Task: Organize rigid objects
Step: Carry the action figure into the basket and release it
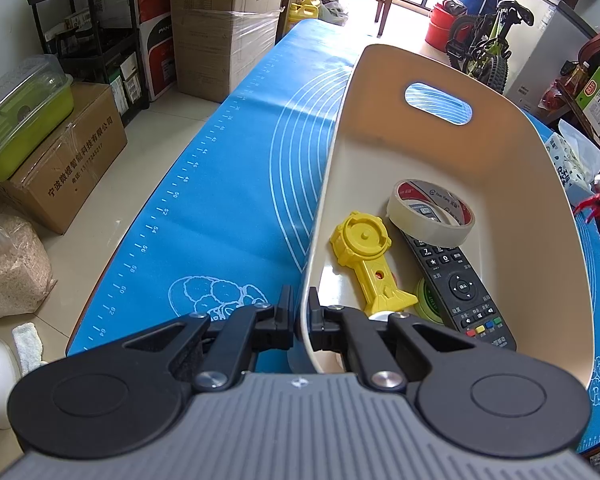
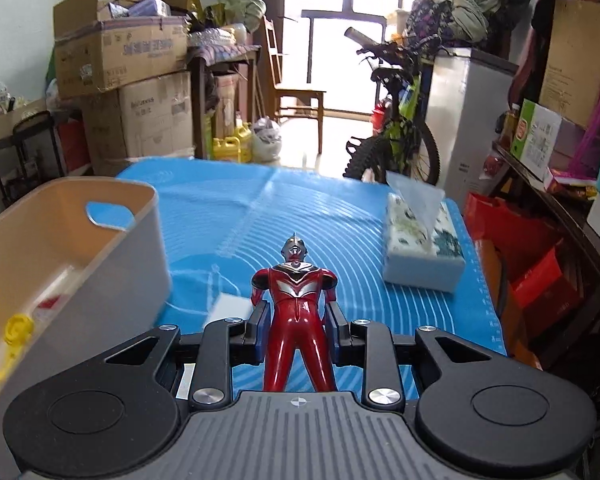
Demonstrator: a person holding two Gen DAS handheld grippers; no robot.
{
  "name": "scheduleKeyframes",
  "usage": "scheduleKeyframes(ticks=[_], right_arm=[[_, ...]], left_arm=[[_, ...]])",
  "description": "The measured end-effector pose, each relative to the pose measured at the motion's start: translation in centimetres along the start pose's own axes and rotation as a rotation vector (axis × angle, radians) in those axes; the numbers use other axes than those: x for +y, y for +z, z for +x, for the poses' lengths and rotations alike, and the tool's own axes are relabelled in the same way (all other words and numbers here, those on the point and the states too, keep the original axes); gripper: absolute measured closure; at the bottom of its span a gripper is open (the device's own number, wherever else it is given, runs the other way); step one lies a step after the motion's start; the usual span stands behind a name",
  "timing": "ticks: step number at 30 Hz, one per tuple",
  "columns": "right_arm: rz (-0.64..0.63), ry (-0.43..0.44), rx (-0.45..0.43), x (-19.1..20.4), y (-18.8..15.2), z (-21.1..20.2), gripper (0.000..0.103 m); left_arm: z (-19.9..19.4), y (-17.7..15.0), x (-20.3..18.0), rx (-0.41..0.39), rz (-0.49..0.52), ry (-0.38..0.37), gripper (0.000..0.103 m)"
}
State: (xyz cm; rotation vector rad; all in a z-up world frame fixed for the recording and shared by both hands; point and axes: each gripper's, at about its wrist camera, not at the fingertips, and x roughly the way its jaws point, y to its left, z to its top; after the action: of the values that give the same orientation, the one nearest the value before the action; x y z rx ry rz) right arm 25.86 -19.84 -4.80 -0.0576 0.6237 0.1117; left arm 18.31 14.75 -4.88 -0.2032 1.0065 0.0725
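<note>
My left gripper (image 1: 301, 309) is shut on the near rim of a cream bin (image 1: 512, 184), one finger inside the wall and one outside. Inside the bin lie a roll of tape (image 1: 430, 213), a yellow plastic toy (image 1: 366, 256), a black remote (image 1: 460, 288) and a green roll (image 1: 426, 300) half hidden under the remote. My right gripper (image 2: 296, 322) is shut on the waist of a red and silver action figure (image 2: 294, 308), held head-up above the blue mat (image 2: 320, 216). The bin (image 2: 112, 248) stands to the figure's left. The figure (image 1: 596, 204) also shows at the right edge of the left wrist view.
A tissue box (image 2: 424, 252) sits on the mat's right side, and a small white block (image 2: 228, 306) lies beside the bin. Cardboard boxes (image 1: 220, 28), shelves and a bicycle (image 2: 396, 128) ring the table. A dark shelf (image 2: 560, 208) runs along the right.
</note>
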Motion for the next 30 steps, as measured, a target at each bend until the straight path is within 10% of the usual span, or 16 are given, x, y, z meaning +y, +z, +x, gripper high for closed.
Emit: scheduleKeyframes(ticks=[16, 30], right_arm=[[-0.049, 0.241, -0.096, 10.9, 4.9, -3.0, 0.066], [-0.151, 0.312, 0.139, 19.1, 2.0, 0.7, 0.066]], left_arm=[[0.0, 0.0, 0.0, 0.000, 0.001, 0.000, 0.096], [0.1, 0.0, 0.0, 0.000, -0.002, -0.001, 0.096]])
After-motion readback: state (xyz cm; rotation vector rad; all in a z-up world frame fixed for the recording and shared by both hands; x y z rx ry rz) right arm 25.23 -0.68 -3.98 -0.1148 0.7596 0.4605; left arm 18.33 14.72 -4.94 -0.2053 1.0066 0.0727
